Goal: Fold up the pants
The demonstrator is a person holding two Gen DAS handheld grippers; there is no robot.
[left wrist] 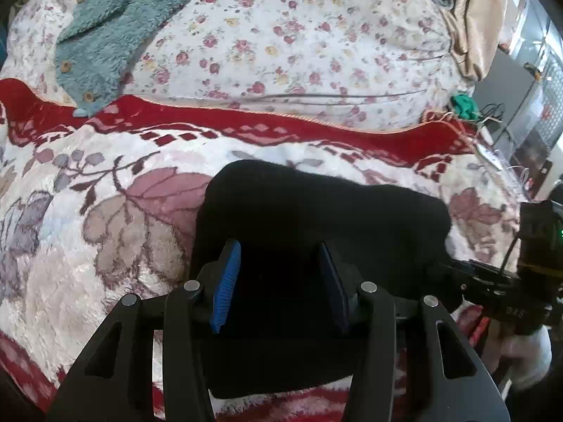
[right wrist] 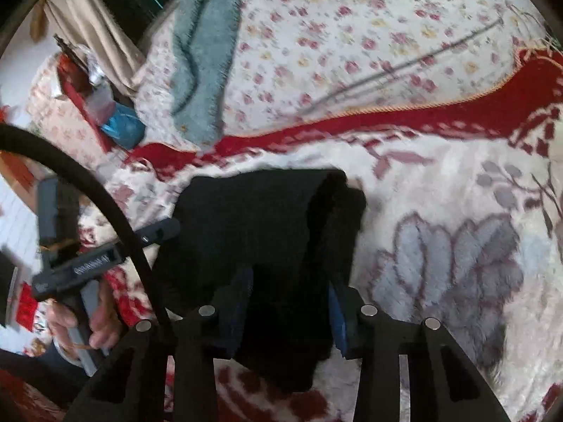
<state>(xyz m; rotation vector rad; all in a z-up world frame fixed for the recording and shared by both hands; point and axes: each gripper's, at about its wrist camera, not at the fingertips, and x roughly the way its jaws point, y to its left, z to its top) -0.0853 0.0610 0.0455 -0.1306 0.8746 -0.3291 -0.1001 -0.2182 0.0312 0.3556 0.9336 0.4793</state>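
Note:
Black pants (left wrist: 316,211) lie in a thick folded bundle on a plush flowered blanket (left wrist: 105,246). My left gripper (left wrist: 278,246) stands over the near part of the bundle. Its blue pads (left wrist: 227,281) are apart and the cloth spreads wider than both, so it is open. In the right wrist view the pants (right wrist: 253,211) fill the gap of my right gripper (right wrist: 288,279). There the cloth narrows between the pads (right wrist: 337,316), which are shut on it. The right gripper (left wrist: 454,274) also shows in the left wrist view, at the bundle's right end.
A teal fleece garment (left wrist: 105,28) with wooden buttons lies at the far left on a small-flowered sheet (left wrist: 299,35). A beige curtain (left wrist: 471,17) hangs at the far right. The blanket's red border (left wrist: 246,119) crosses the bed. A hand (right wrist: 98,316) holds the left gripper's handle.

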